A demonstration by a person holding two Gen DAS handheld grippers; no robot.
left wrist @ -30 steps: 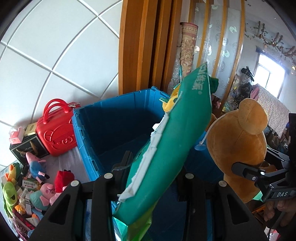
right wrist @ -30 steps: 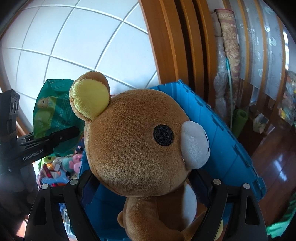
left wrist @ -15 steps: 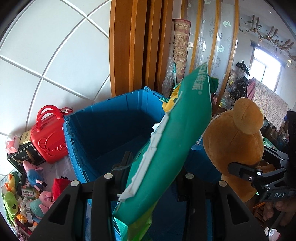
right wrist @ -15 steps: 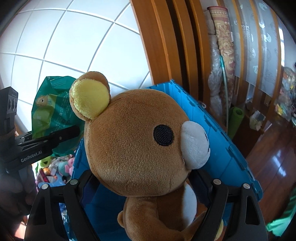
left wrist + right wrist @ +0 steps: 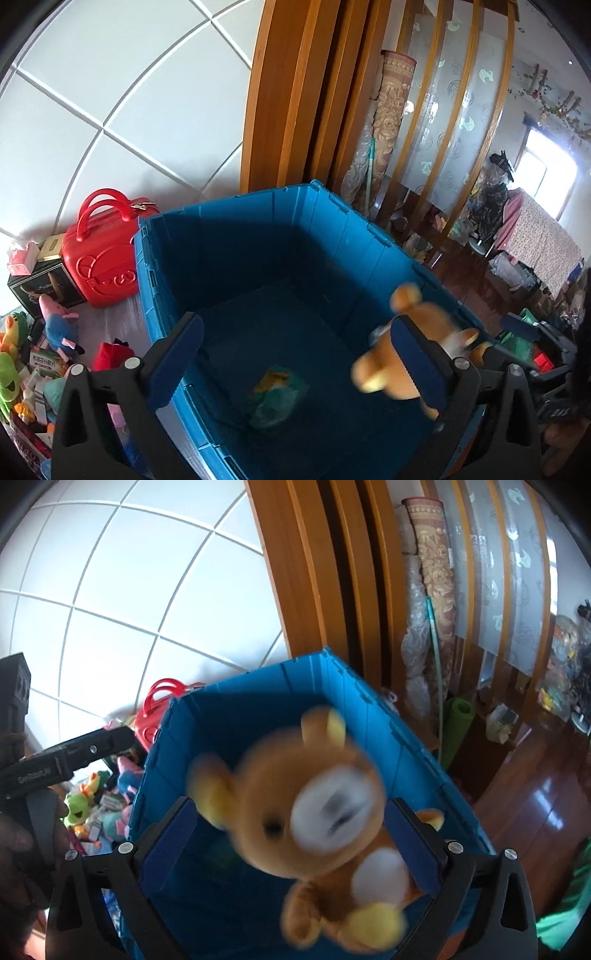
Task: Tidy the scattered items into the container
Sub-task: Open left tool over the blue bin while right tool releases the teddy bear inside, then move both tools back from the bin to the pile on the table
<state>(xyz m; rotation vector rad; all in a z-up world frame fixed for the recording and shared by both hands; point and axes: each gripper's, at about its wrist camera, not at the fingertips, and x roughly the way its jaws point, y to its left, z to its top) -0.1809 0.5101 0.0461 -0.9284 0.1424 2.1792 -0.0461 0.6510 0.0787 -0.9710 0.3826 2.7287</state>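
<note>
The blue bin (image 5: 236, 218) stands open below both grippers. My left gripper (image 5: 295, 321) has its jaws opening wide, with nothing between them. The green snack bag (image 5: 275, 400) is a blur low inside the bin. My right gripper (image 5: 291, 805) also has its jaws opening. The brown plush bear (image 5: 314, 812) is blurred and dropping between its fingers (image 5: 173, 845) over the bin (image 5: 258, 701), and the pads no longer press on it. In the left wrist view the bear (image 5: 406, 354) falls at the bin's right side.
A red handbag (image 5: 103, 251) and a black box (image 5: 40, 288) sit left of the bin, beside a pile of plush toys (image 5: 55, 332). Behind the bin are a wooden door frame (image 5: 288, 92) and a rolled carpet (image 5: 388, 110). A hand (image 5: 14, 849) holds the left gripper.
Both grippers have opened. The green bag has left the left jaws and dropped into the bin. The bear has slipped from the right jaws and is falling. Both hands moved over the bin.
</note>
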